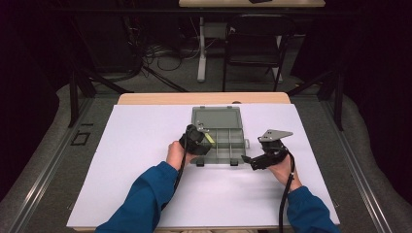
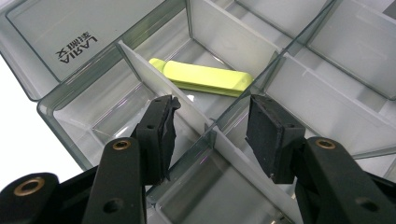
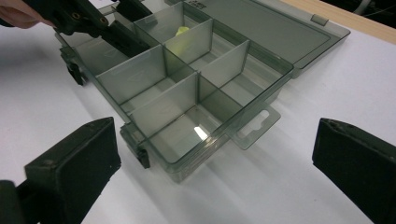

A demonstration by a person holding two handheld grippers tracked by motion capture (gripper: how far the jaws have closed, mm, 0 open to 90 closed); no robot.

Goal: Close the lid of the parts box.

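Left of centre in the high view, your left gripper (image 1: 203, 137) hovers part-open and empty over the smoky translucent plastic compartment box (image 1: 232, 154) — the yellow-green oblong plastic piece (image 2: 201, 78) lies just ahead, long axis crosswise. At right, your right gripper (image 1: 248, 160) gapes wide, farther off.
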